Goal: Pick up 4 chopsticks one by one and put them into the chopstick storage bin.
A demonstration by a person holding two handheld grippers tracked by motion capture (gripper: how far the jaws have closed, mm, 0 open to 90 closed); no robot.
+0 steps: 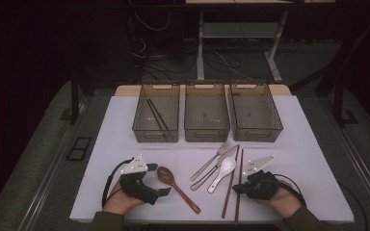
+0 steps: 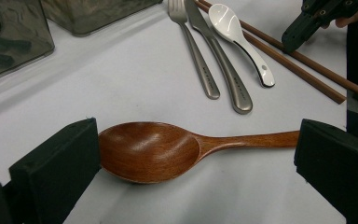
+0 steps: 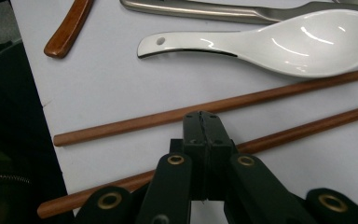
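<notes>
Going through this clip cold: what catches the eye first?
Three see-through bins stand in a row at the table's far side, the left one holding a dark pair of chopsticks. Nearer the person, cutlery lies loose: a wooden spoon between the open jaws of the left gripper, and a white spoon beside brown chopsticks. The right gripper, jaws shut, sits over those chopsticks.

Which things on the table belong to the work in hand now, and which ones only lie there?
In hand:
- wooden spoon, between the open left gripper
- brown chopsticks, at the shut right gripper

Lying about:
- fork
- knife
- white spoon
- three bins
</notes>
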